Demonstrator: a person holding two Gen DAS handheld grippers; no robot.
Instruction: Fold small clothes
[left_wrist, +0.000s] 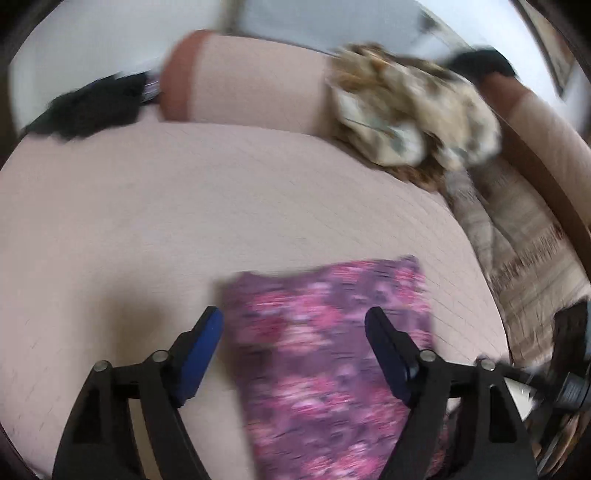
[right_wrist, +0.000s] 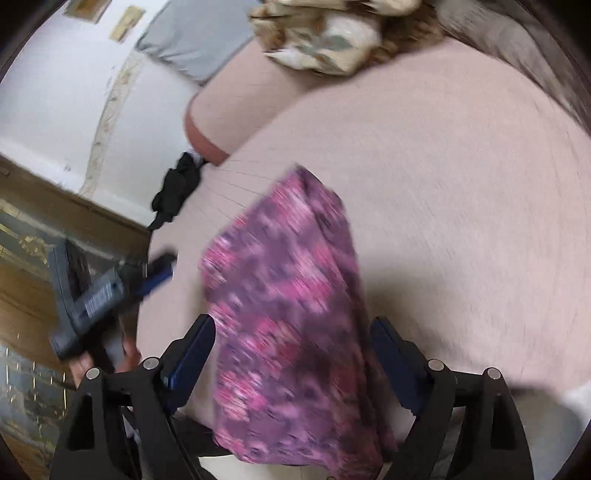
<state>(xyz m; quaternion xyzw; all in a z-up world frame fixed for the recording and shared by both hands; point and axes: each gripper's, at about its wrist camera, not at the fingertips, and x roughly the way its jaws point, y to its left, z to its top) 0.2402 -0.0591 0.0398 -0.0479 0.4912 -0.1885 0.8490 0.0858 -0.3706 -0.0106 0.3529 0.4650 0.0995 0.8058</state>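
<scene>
A pink and purple flowered garment lies folded on the pale pink bed cover. My left gripper is open, its blue-padded fingers spread just above the garment's near left part. In the right wrist view the same garment lies between the open fingers of my right gripper, and its near end hangs over the bed edge. The left gripper shows there at the left, off the bed edge. Both views are blurred.
A pink bolster lies at the back. A black cloth sits at the back left. A crumpled beige flowered blanket and a striped throw lie on the right. Wooden floor lies left of the bed.
</scene>
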